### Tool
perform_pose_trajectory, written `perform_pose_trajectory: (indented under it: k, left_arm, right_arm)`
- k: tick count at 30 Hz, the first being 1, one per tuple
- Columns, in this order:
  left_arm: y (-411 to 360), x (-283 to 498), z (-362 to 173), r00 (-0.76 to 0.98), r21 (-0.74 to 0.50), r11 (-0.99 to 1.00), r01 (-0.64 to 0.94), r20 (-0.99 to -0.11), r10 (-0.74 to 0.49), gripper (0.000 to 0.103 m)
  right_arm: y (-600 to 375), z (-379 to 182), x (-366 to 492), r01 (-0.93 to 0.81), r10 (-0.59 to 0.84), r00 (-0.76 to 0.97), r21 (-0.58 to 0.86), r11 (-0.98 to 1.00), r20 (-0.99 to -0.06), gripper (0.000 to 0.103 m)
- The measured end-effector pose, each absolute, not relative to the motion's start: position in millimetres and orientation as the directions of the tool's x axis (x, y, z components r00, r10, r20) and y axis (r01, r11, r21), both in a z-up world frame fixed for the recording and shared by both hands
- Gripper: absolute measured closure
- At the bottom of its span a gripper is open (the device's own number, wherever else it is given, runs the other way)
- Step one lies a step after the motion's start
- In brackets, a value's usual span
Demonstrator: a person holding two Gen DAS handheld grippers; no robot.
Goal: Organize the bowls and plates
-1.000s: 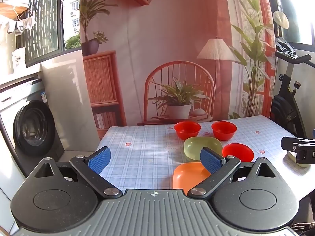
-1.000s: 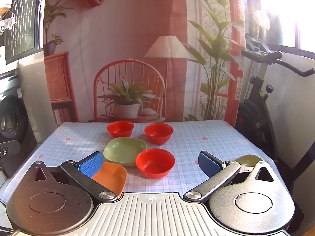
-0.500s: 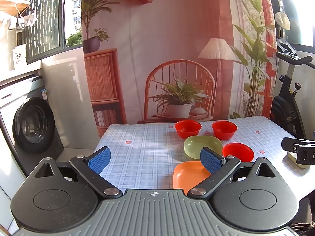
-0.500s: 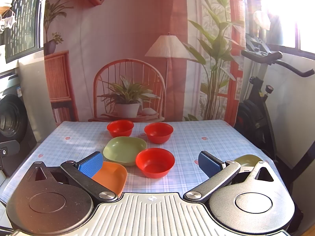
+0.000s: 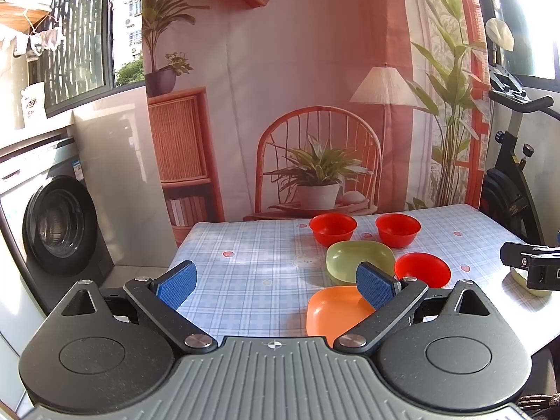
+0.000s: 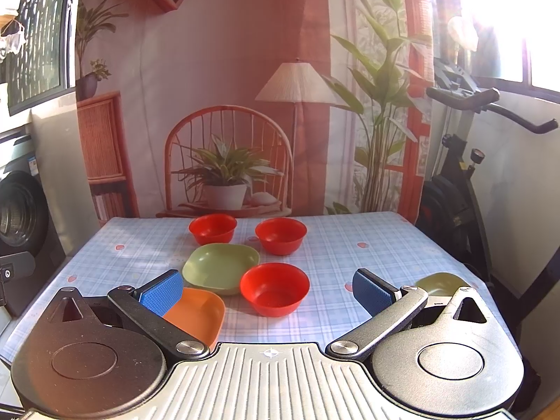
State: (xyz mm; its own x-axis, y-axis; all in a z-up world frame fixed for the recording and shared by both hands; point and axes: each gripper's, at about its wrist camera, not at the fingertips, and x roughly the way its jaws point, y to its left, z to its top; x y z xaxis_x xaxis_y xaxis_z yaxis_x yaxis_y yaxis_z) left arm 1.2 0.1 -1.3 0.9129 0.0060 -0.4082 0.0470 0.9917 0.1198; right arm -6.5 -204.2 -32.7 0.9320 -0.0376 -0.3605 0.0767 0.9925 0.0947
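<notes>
3 red bowls (image 6: 274, 288), 2 green plates (image 6: 220, 267), 1 orange plate (image 6: 199, 313) — all upright, unstacked — on checked table (image 6: 367, 266)

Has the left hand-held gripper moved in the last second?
Yes, slightly: the left hand-held gripper drifted back or tilted, since the washer and far red bowl sit a little lower in its view.

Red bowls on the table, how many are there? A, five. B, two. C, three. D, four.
C: the right wrist view shows three red bowls, two at the back and one nearer, beside the green plate.
</notes>
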Motion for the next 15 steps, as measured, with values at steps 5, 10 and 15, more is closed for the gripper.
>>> perform_pose_trajectory:
  k: [5, 10, 15]
  left_arm:
    - [0.3, 1.5, -1.8, 0.912, 0.119, 0.992, 0.047, -0.410, 0.005, 0.004]
    - [0.4, 1.5, -2.0, 0.912, 0.119, 0.992, 0.048, -0.409, 0.005, 0.004]
    - [0.6, 1.5, -2.2, 0.912, 0.124, 0.991, 0.050, -0.409, 0.005, 0.004]
  right_arm:
    - [-205.3, -32.4, -6.5, 0.075, -0.037, 0.932, 0.094, 0.993, -0.361, 0.000]
    - [-204.0, -31.9, -6.4, 0.077, -0.038, 0.932, 0.094, 0.993, -0.361, 0.000]
    - [-204.5, -32.3, -6.8, 0.077, -0.038, 0.932, 0.095, 0.993, -0.361, 0.000]
